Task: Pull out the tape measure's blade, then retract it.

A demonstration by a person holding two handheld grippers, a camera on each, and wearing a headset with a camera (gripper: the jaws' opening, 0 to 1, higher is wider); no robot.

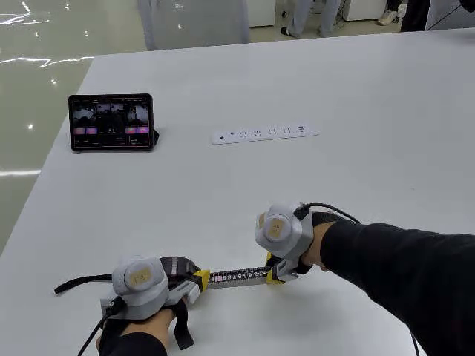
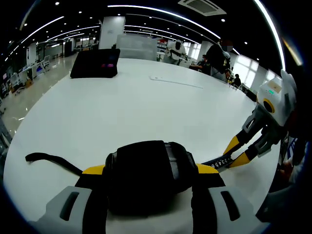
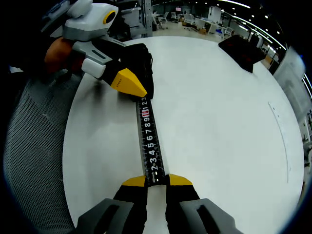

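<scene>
A black tape measure case point(image 2: 146, 173) sits gripped between the yellow-tipped jaws of my left gripper point(image 2: 148, 170), near the table's front edge; its black wrist strap point(image 2: 51, 159) trails off to the left. In the head view the case point(image 1: 178, 268) lies beside the left gripper point(image 1: 194, 281). A short length of blade point(image 3: 148, 141) with printed numbers runs from the case point(image 3: 139, 63) to my right gripper point(image 3: 157, 180), which is shut on the blade's end. The blade point(image 1: 237, 277) lies low over the white table point(image 1: 297, 185), stretched between the left gripper and the right gripper point(image 1: 273, 276).
A black tablet point(image 1: 111, 122) stands propped at the far left of the table. A white power strip point(image 1: 263, 134) lies across the middle. Beyond the table's far edge is shiny floor, with people standing in the distance.
</scene>
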